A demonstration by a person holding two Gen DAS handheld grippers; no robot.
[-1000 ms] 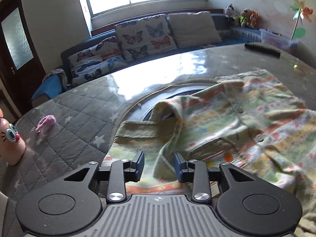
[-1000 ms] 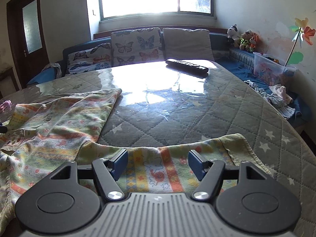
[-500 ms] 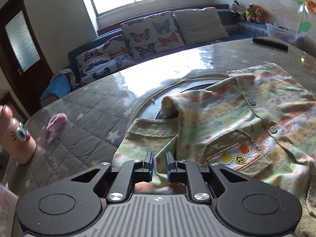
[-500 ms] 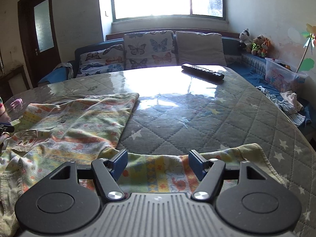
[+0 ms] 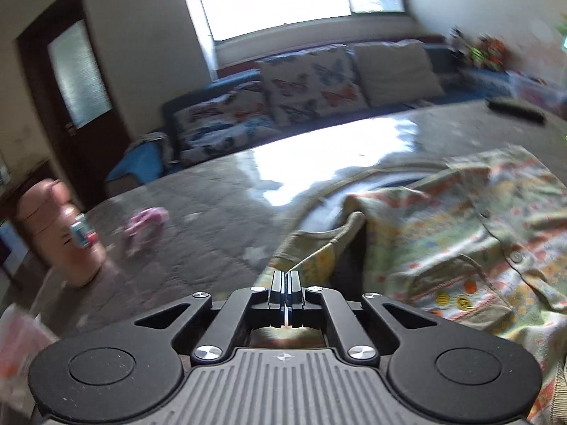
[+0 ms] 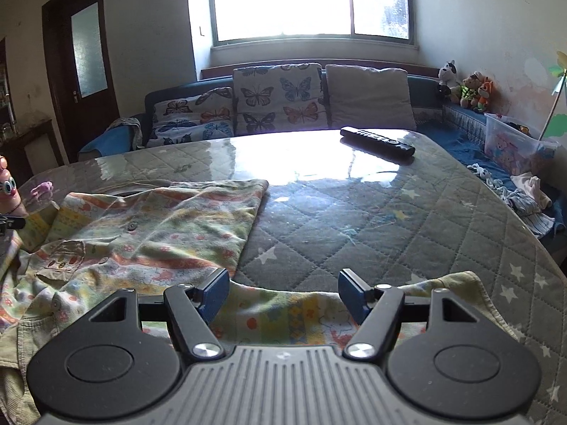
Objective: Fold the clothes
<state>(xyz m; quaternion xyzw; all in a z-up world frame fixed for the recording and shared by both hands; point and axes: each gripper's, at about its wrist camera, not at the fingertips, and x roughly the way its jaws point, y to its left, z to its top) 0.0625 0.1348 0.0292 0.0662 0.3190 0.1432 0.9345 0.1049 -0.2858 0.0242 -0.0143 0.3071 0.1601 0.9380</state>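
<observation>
A child's patterned shirt (image 5: 460,233) with buttons and a chest pocket lies spread on the quilted table (image 5: 219,219). My left gripper (image 5: 284,285) is shut on the shirt's left edge near the collar and lifts it slightly. In the right wrist view the shirt (image 6: 159,226) covers the left of the table and one sleeve (image 6: 283,315) lies under my right gripper (image 6: 283,292). The right gripper is open just above that sleeve, with nothing between its fingers.
A pink toy bottle (image 5: 67,233) and a small pink item (image 5: 145,223) sit at the table's left. A black remote (image 6: 377,140) lies at the far side. A sofa with butterfly cushions (image 6: 276,99) stands behind the table. A plastic box (image 6: 514,141) is at the right.
My left gripper closed on the shirt's edge and pulled it up and leftward; its view is now blurred by motion. My right gripper stayed open and drew back slightly over the sleeve.
</observation>
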